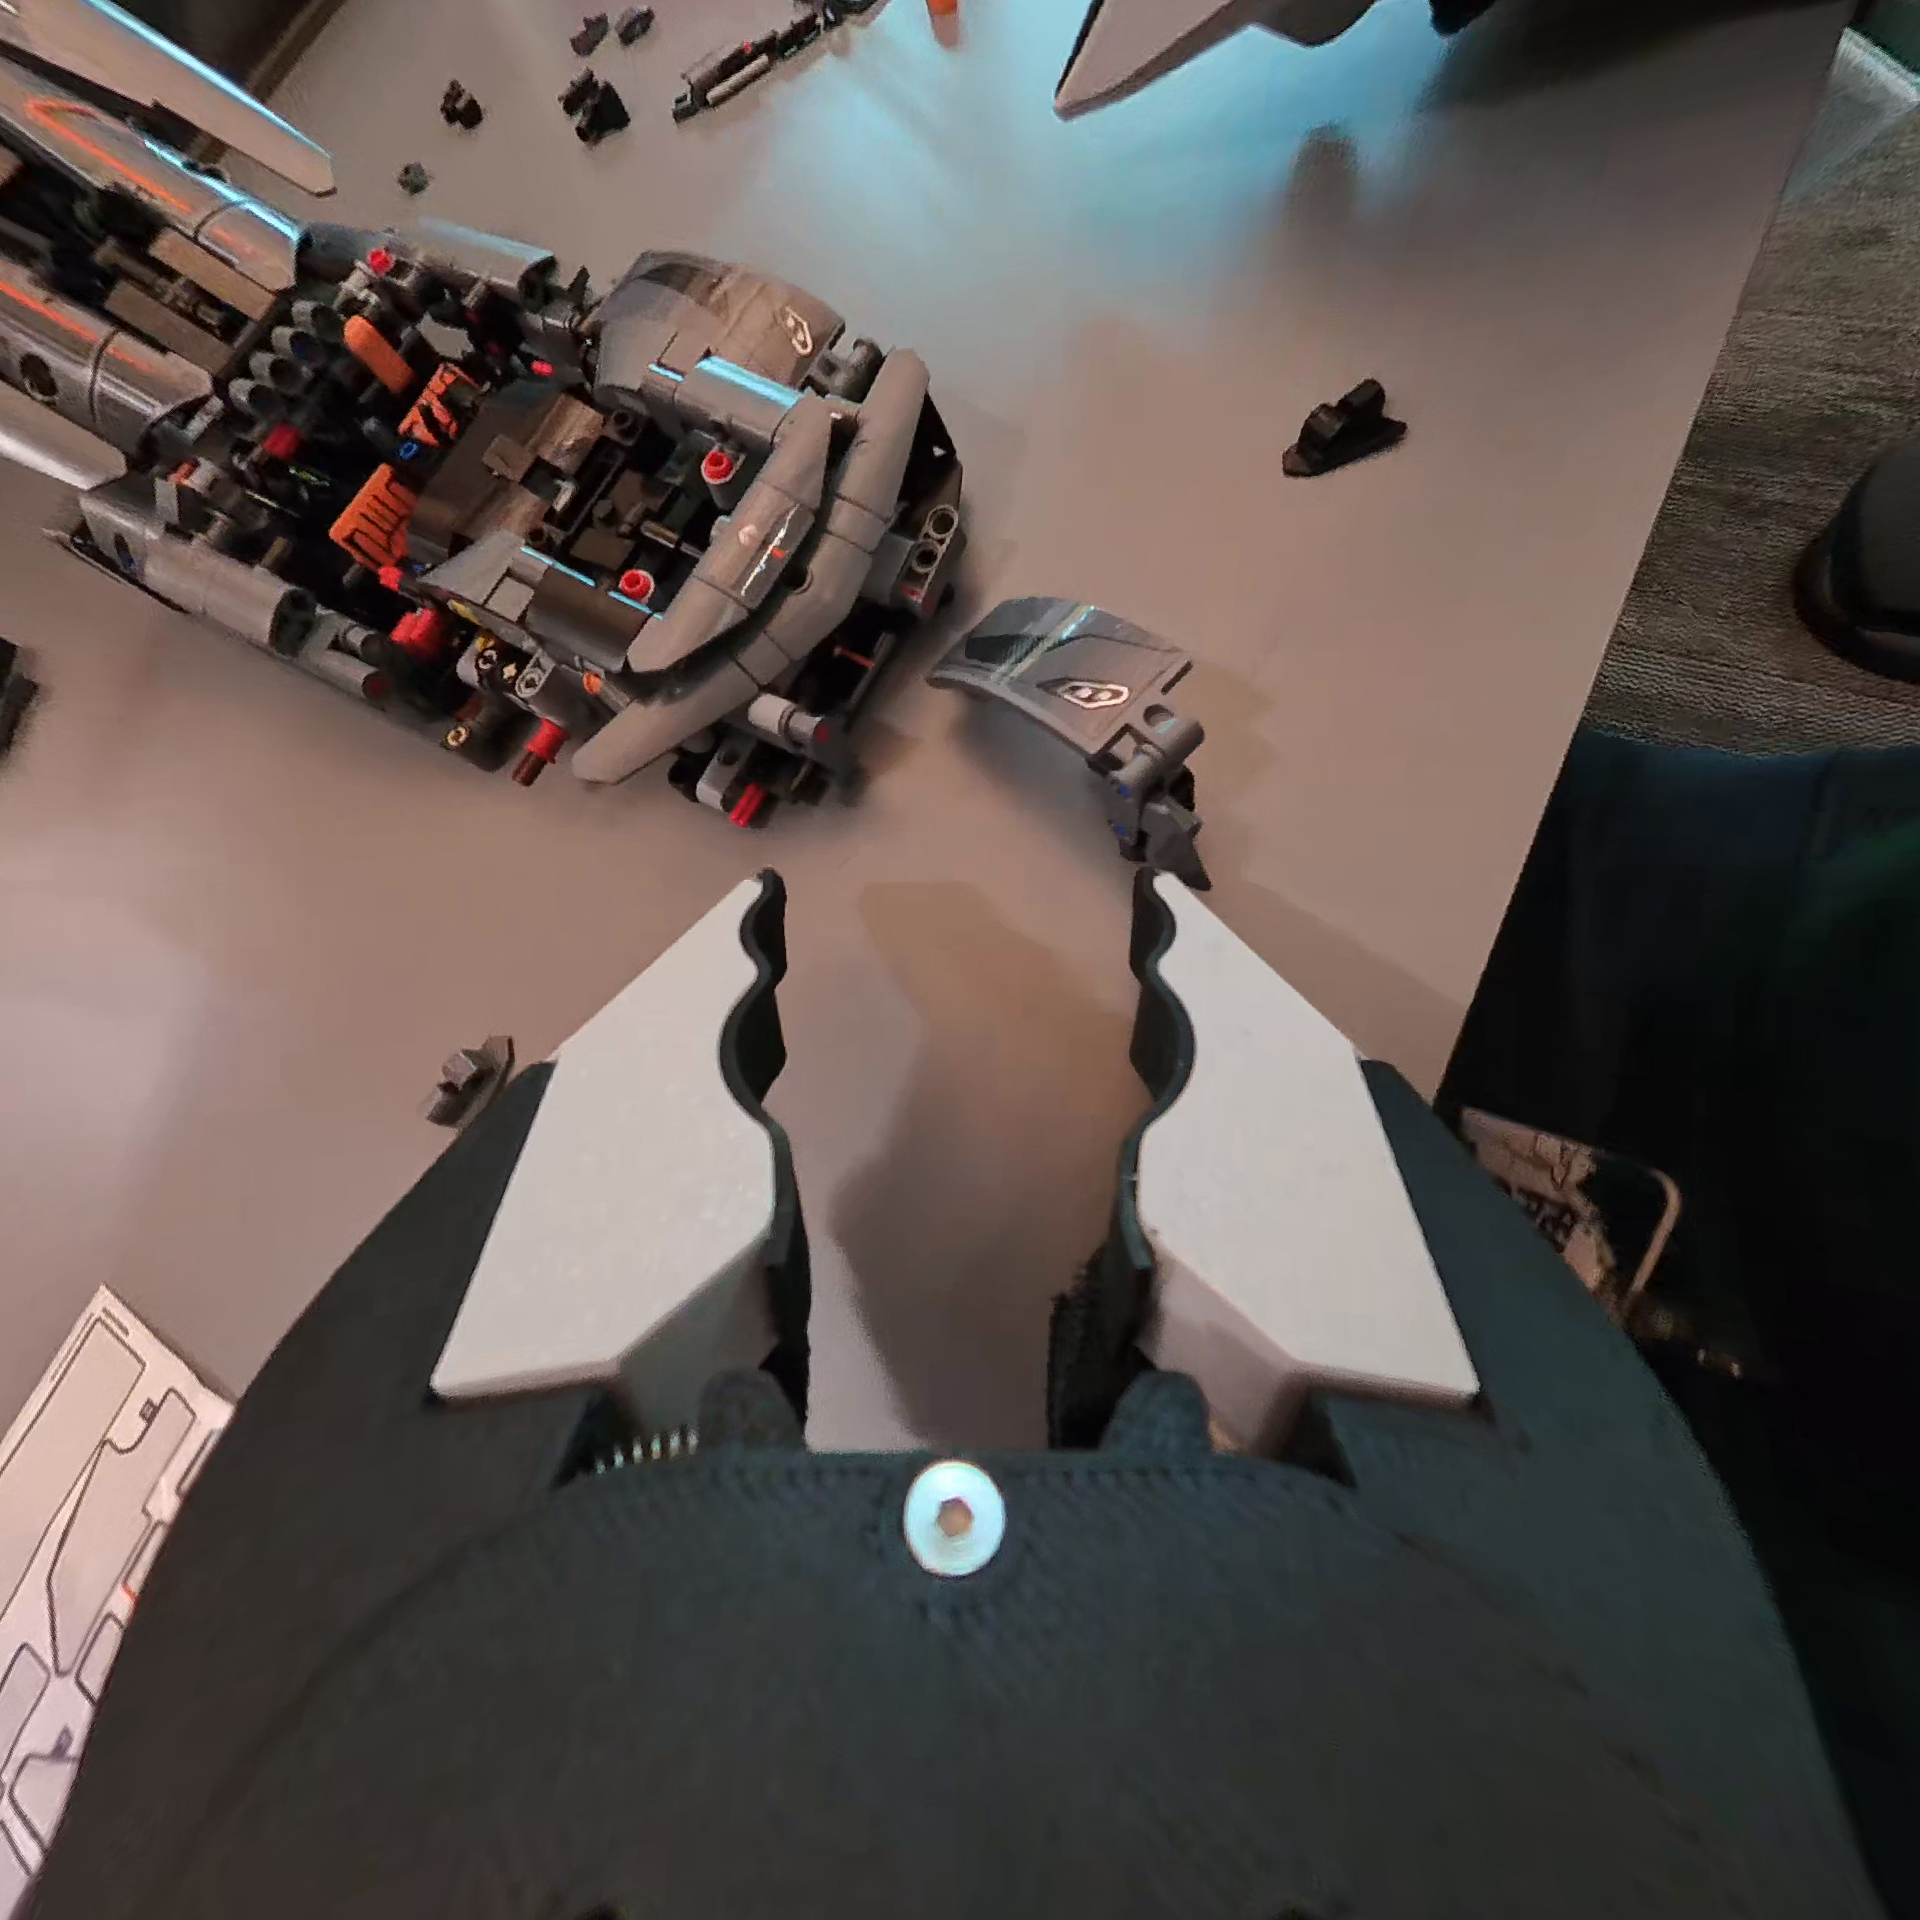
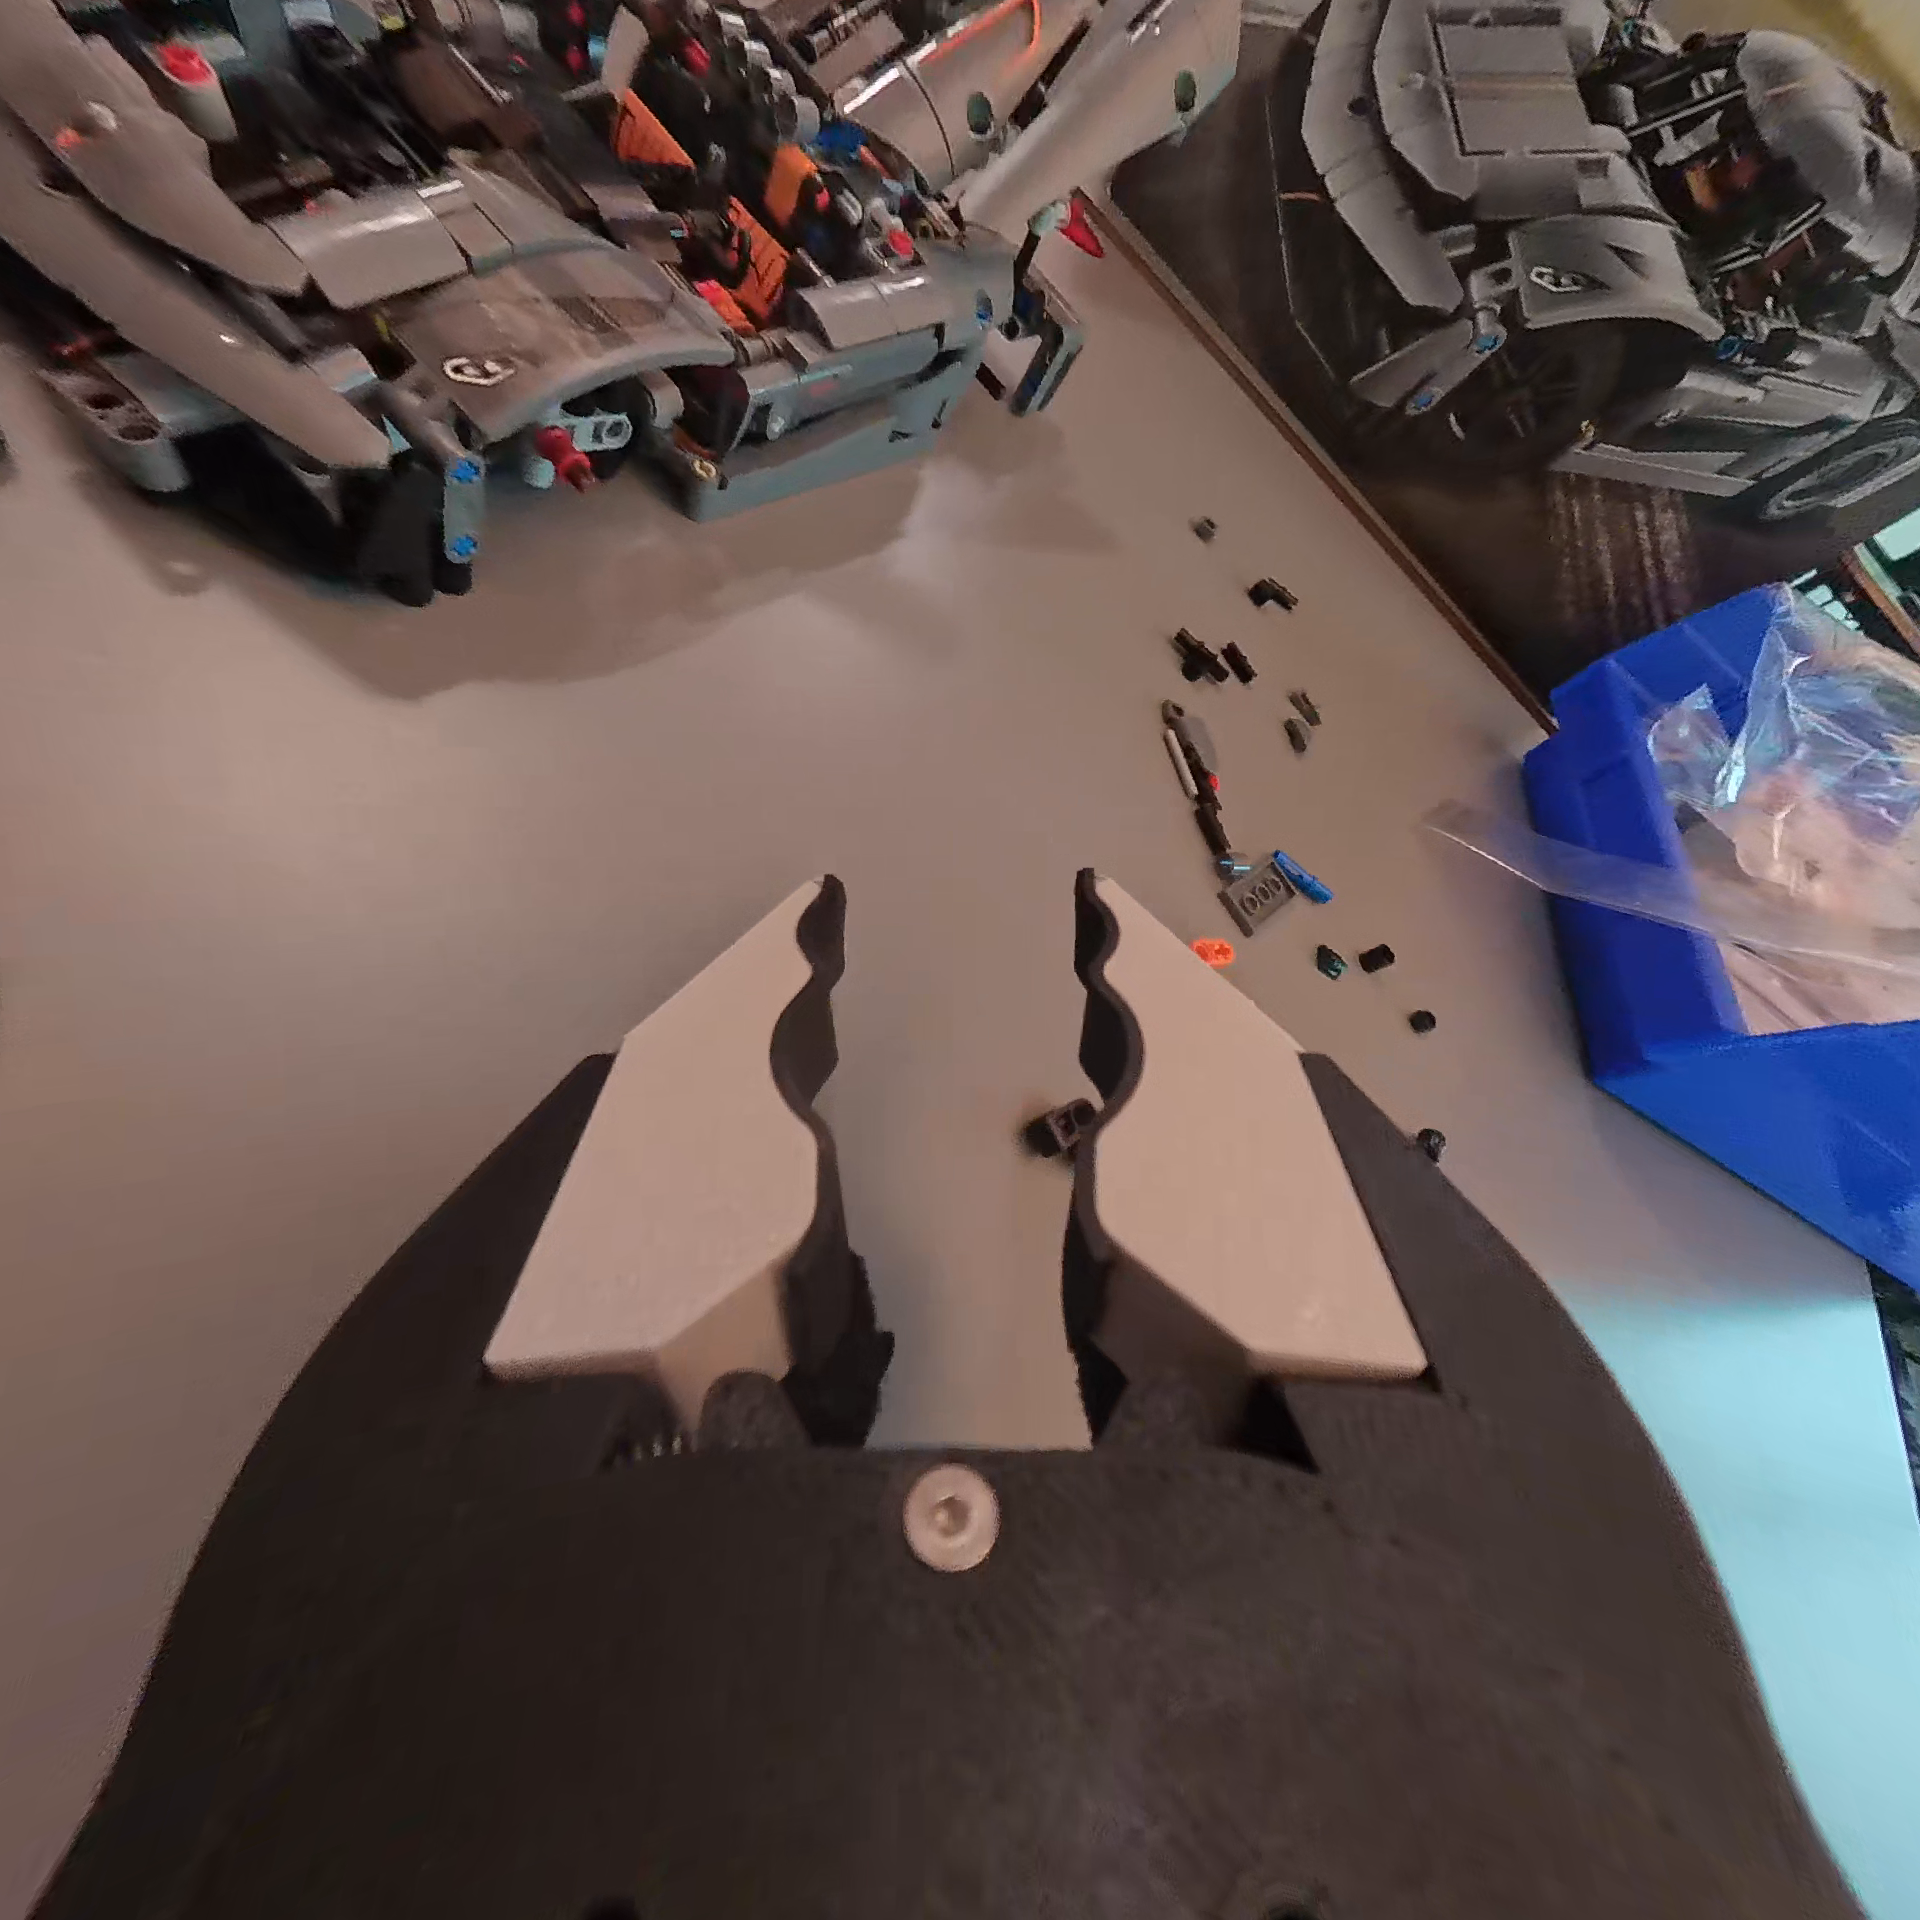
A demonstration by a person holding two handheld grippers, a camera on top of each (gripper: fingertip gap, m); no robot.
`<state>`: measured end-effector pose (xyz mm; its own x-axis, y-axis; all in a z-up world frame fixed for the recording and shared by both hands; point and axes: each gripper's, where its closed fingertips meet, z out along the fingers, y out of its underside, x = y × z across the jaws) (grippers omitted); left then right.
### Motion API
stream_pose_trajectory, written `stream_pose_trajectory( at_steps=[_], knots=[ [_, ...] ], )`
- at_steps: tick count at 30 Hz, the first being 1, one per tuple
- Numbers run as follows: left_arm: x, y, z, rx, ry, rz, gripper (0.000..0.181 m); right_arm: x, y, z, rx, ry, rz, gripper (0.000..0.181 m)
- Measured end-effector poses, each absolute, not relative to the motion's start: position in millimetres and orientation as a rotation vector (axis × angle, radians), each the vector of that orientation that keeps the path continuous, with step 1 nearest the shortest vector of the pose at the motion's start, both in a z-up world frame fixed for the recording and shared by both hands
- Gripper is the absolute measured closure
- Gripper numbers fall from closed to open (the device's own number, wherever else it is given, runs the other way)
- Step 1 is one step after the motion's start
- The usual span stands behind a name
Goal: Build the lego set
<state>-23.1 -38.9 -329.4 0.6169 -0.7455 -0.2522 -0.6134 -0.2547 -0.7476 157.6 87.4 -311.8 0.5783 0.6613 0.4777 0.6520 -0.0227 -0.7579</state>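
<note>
L gripper [image 1: 956, 883] is spread wide w/ nothing between its fingers, over bare grey table [image 1: 1195, 270]. The part-built lego car [image 1: 520, 520] sits ahead and to its left; a loose curved grey panel [image 1: 1070, 675] lies just ahead-right of the tips, apart from the car. A small black piece [image 1: 1345, 428] sits farther ahead-right, and a small dark piece [image 1: 473, 1075] lies beside the left finger.

R gripper [image 2: 956, 883] is also spread, gripping nothing. A small black connector [image 2: 1062, 1125] lies on the table by its right finger's inner edge; contact can't be told. Scattered small parts [image 2: 1236, 727] run ahead-right, w/ a blue bin [image 2: 1642, 935] holding plastic bags [image 2: 1787, 748] farther right. The car [image 2: 468, 291] is ahead-left.
</note>
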Motion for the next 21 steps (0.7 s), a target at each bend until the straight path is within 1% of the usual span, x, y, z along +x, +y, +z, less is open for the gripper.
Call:
stream_pose_trajectory(
  at_steps=[5, 9, 12, 13, 15, 17, 19, 21],
  knots=[
    [-23.7, -39.1, -320.5, -1.925, 1.040, -0.231, 0.114, 161.7, 92.5, -317.0, -1.727, -1.098, -0.081, 0.136],
    [-30.3, -38.7, -308.3, -1.867, 0.988, -0.254, 0.116, 164.8, 94.2, -308.6, -1.711, -1.047, -0.076, 0.137],
    [-41.1, -38.1, -302.1, -1.853, 0.940, -0.269, 0.115, 159.7, 91.1, -298.8, -1.724, -0.985, 0.025, 0.137],
    [-47.0, -36.2, -297.9, -1.844, 0.897, -0.269, 0.115, 153.4, 87.8, -297.2, -1.732, -0.991, 0.070, 0.140],
    [-56.6, -32.9, -288.2, -1.821, 0.814, -0.291, 0.117, 130.8, 76.9, -293.7, -1.741, -1.032, 0.202, 0.141],
    [-61.8, -27.5, -286.5, -1.843, 0.762, -0.338, 0.115, 107.6, 67.3, -292.3, -1.763, -1.089, 0.303, 0.140],
    [-58.9, -19.8, -285.5, -1.875, 0.726, -0.425, 0.105, 88.2, 62.6, -292.7, -1.802, -1.131, 0.397, 0.128],
    [-55.2, -8.7, -281.2, -1.919, 0.688, -0.501, 0.097, 70.1, 55.8, -292.3, -1.842, -1.157, 0.580, 0.118]
  ],
)
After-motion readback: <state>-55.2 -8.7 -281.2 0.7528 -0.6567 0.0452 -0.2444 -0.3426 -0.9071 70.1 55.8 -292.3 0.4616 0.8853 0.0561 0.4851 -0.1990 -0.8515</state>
